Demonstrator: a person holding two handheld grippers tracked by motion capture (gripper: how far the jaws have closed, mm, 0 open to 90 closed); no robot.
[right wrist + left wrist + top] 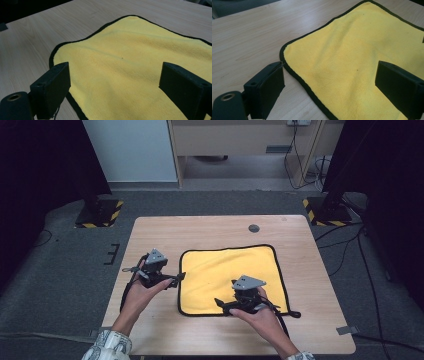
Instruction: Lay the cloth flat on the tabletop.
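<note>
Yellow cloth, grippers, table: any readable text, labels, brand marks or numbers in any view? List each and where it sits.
No readable text in any view.
Yellow cloth: plain, black edging, no tag or print seen.
Left gripper and right gripper: no markings legible; both sets of jaws stand apart.
Table: bare wood with a round grey cap, unmarked.
Yellow-black hazard stripes on the stand bases: a pattern, no words.

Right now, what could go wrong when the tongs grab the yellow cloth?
The left tongs are open astride the yellow cloth's black edge, so they might pinch only the trim and slip off. The right tongs are open over the cloth's near side; a pinch there may bunch it. Uneven pulling could drag it crooked across the wooden table.
</note>
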